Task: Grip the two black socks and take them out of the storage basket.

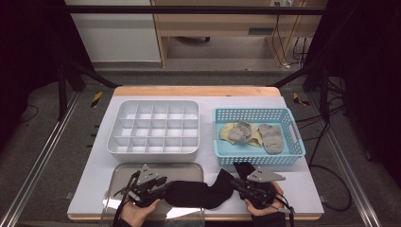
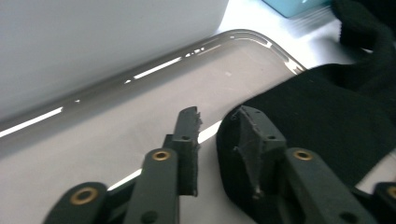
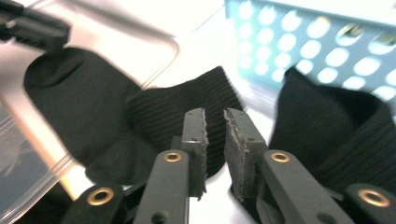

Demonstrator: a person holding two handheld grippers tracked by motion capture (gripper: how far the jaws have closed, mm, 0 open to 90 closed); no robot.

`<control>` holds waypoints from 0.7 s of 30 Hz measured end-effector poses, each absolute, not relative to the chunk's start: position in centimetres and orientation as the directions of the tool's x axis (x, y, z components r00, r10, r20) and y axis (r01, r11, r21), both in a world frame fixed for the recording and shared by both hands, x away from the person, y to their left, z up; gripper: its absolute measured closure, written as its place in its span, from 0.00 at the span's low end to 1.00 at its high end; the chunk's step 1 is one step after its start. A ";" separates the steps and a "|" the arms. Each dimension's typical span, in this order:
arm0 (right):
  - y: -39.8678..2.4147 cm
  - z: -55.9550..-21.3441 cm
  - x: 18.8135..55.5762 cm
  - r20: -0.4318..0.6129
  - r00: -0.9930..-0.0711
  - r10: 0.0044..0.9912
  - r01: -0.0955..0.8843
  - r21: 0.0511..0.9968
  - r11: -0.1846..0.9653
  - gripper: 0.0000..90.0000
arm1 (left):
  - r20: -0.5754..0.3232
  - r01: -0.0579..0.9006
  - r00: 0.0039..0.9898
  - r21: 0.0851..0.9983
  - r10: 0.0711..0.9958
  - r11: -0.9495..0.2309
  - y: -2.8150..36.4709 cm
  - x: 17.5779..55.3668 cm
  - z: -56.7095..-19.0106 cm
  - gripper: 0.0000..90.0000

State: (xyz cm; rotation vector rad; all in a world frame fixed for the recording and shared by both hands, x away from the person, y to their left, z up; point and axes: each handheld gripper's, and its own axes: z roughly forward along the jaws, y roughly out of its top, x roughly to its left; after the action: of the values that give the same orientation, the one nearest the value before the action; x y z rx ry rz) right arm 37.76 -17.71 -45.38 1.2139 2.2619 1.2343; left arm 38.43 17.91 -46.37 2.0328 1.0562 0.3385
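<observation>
Black fabric lies along the near edge of the worktop [image 1: 293, 189]: a black sock [image 1: 198, 193] spread flat, its toe end resting on the metal tray [image 1: 156, 169] at the left and its ribbed cuff reaching off the tray toward the right. A second black sock [image 3: 336, 135] lies bunched on the bare worktop just in front of the blue basket [image 1: 259, 159], beside the first.

White plastic forms the divided organiser box [image 1: 153, 127] behind the tray; its grid of small compartments holds nothing. Right of it, the blue perforated basket contains a pale yellow sock [image 1: 228, 132] with a grey sock [image 1: 242, 131] lying on it, and another grey sock [image 1: 273, 138] farther right, all loosely heaped on the basket floor.

Over the tray, the left tongs [image 2: 217, 140] stand parted, one jaw on the bare metal side and the other resting against the edge of the sock's toe, with no cloth pinched between them. Above the ribbed cuff, the right tongs [image 3: 215, 135] are parted by a narrow gap, and nothing is caught between the pads. In the right gripper view the left tongs show at the far end of the sock.
</observation>
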 end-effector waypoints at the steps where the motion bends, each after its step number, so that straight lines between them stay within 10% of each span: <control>1: -17.7 -45.5 38.4 0.116 -0.592 0.797 0.535 0.797 0.281 0.82 | -0.117 0.566 0.618 0.753 0.777 -0.336 18.0 38.2 -46.4 0.71; 9: -16.6 -47.3 40.9 0.096 -0.596 0.797 0.556 0.765 0.324 0.75 | -0.142 0.601 0.625 0.715 0.768 -0.357 17.4 38.1 -47.4 0.86; 21: -16.2 -46.8 40.3 0.125 -0.614 0.780 0.567 0.757 0.325 0.96 | -0.122 0.589 0.604 0.734 0.788 -0.338 18.0 38.4 -46.9 0.98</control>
State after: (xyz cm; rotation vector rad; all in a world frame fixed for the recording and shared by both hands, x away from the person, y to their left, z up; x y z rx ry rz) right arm 40.34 -16.24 -46.82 1.2163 2.3304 1.1673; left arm 38.35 18.05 -46.91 2.0558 1.0847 0.3276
